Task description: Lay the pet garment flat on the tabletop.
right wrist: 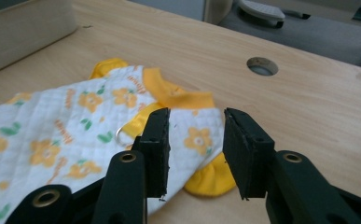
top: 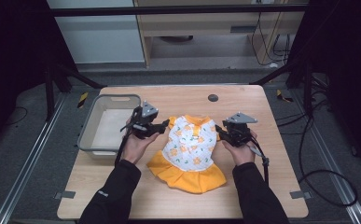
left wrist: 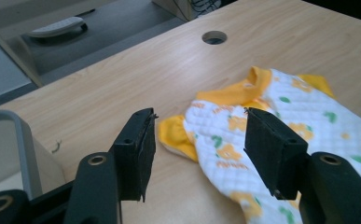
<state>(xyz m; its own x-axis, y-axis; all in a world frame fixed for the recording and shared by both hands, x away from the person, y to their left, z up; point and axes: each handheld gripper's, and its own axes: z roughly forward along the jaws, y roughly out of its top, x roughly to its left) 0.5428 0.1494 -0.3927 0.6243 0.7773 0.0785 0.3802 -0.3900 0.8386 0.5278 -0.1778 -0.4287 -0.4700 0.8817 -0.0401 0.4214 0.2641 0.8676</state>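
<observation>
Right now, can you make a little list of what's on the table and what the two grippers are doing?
dress: small white and yellow dress with orange flowers, lying flat mid-table
skirt: yellow, nearest the person
left gripper: open, jaws either side of the dress's yellow sleeve, not closed on it
right gripper: open, jaws above the dress's other sleeve edge
ring: small metal ring on the dress near the collar
bin: grey bin on the left side of the table, beside the left gripper
hole: round hole at the table's far edge

High view looks forward and down on the whole tabletop (top: pixel 271 154); both gripper views sit low and close, facing inward, sharing the little dress (left wrist: pixel 281 126) and cable hole (right wrist: pixel 262 66).
</observation>
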